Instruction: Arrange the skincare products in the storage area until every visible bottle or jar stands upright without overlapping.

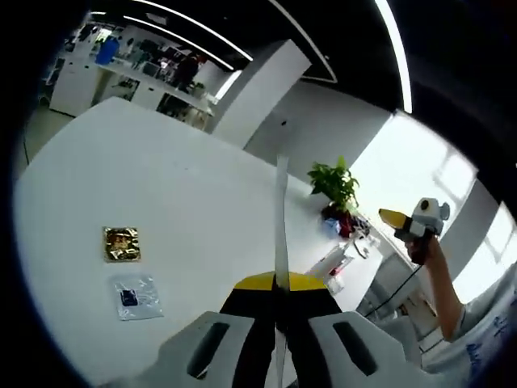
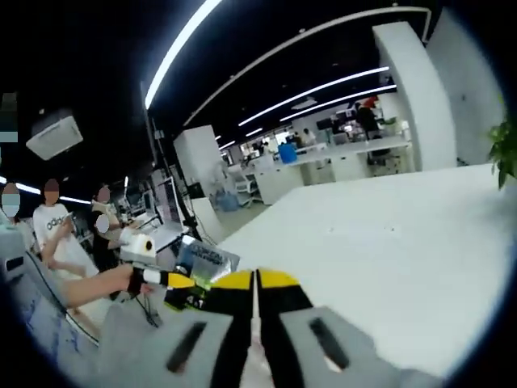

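My left gripper (image 1: pixel 279 281) is shut on a thin flat packet (image 1: pixel 282 210), seen edge-on as a pale strip rising between the yellow-tipped jaws. In the right gripper view the left gripper (image 2: pixel 179 284) comes in from the left with a hand behind it, holding that packet (image 2: pixel 207 260), a silvery sheet with print. My right gripper (image 2: pixel 255 283) is shut with nothing visible between its jaws, raised above the white table (image 2: pixel 388 234). A gold sachet (image 1: pixel 121 244) and a clear plastic sachet (image 1: pixel 136 296) lie flat on the table (image 1: pixel 186 178). The right gripper (image 1: pixel 414 220) shows far right, held up in a hand.
A potted green plant (image 1: pixel 335 184) and a few small items (image 1: pixel 343 250) stand at the table's far edge. Several people (image 2: pixel 56 218) stand beside a bench with a paper roll (image 2: pixel 144 245). Desks and a white pillar (image 1: pixel 258 89) lie beyond.
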`<state>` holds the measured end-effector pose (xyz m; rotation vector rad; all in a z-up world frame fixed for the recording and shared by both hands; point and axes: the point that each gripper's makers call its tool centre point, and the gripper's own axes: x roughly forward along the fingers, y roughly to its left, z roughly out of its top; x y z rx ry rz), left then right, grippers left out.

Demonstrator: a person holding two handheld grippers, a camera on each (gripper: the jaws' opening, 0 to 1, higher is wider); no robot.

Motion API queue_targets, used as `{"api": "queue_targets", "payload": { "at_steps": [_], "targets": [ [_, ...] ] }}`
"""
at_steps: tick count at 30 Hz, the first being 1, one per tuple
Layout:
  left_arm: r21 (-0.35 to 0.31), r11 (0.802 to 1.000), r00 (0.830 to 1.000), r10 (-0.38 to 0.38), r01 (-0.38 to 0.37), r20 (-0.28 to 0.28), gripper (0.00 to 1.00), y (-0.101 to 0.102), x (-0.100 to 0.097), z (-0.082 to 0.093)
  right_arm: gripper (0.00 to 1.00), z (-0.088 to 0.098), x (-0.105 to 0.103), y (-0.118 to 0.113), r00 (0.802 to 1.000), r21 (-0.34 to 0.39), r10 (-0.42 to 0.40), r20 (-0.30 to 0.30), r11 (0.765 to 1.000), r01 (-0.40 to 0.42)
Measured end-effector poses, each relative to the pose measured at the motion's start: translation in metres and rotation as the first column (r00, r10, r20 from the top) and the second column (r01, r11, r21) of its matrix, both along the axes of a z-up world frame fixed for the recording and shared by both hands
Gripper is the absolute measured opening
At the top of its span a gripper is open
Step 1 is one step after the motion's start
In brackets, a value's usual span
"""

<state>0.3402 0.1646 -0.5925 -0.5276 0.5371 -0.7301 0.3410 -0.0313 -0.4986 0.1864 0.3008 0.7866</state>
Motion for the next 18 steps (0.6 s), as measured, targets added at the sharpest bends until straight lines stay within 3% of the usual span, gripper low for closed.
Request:
{"api": "queue_targets", "payload": {
  "at_steps": [4,11,18],
  "targets": [
    [0.038,0.999,0.999,-0.037,0.036,0.007,0.00,0.003,-0.009,-0.006,0.02,-0.006,-0.015,0.002,0.999,0.001,-0.033,-0.007,0.999,0.033],
    [0.036,0.995,0.996,-0.089,0.090,-0.007,0.00,0.000,-0.025,-0.015,0.02,-0.014,-0.041,0.004,0.997,-0.002,-0.076,-0.026,0.997,0.076],
    [0.024,0.990,0.990,-0.138,0.138,-0.034,0.00,-0.010,-0.036,-0.025,0.02,-0.049,-0.063,0.013,0.988,-0.009,-0.094,-0.125,0.996,0.093]
  ]
}}
